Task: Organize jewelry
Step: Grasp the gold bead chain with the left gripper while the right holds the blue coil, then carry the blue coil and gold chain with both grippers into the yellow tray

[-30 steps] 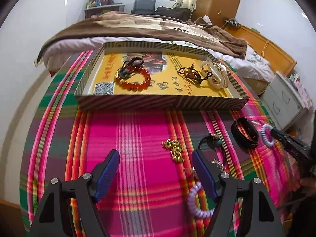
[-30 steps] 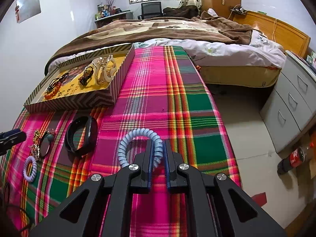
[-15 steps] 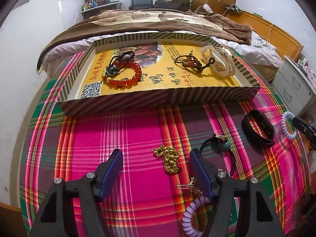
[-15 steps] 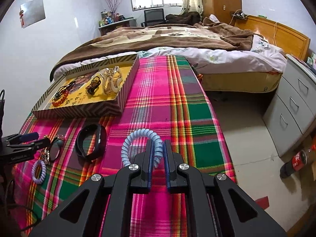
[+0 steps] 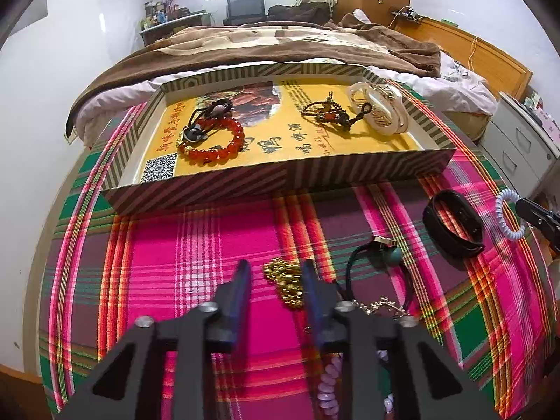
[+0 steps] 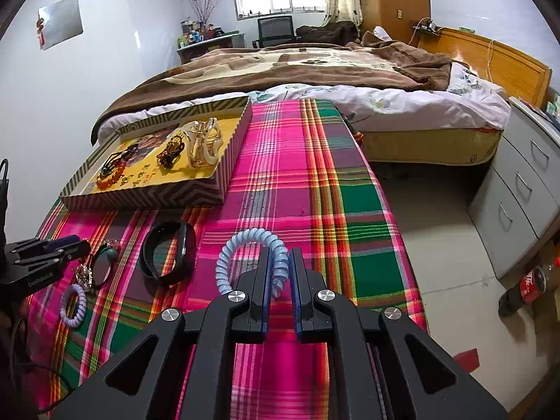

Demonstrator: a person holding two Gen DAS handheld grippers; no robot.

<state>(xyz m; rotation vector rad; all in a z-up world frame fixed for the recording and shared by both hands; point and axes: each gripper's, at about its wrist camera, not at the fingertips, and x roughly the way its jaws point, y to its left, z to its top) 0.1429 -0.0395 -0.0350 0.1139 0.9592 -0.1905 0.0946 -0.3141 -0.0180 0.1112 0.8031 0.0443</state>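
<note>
Left gripper point(image 5: 276, 276) narrowed beside gold chain point(image 5: 285, 281) | tray point(image 5: 280, 182) QR code point(image 5: 159, 168)

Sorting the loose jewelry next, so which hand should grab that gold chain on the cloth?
Left. The left gripper has its fingers on either side of the gold chain, while the right gripper is already shut on the blue coil tie.

Left tool point(image 5: 276, 276) narrower, nearer gold chain point(image 5: 285, 281)

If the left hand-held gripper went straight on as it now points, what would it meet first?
Probably the gold chain, already lying between the left hand-held gripper fingers; beyond it, the striped tray wall.
</note>
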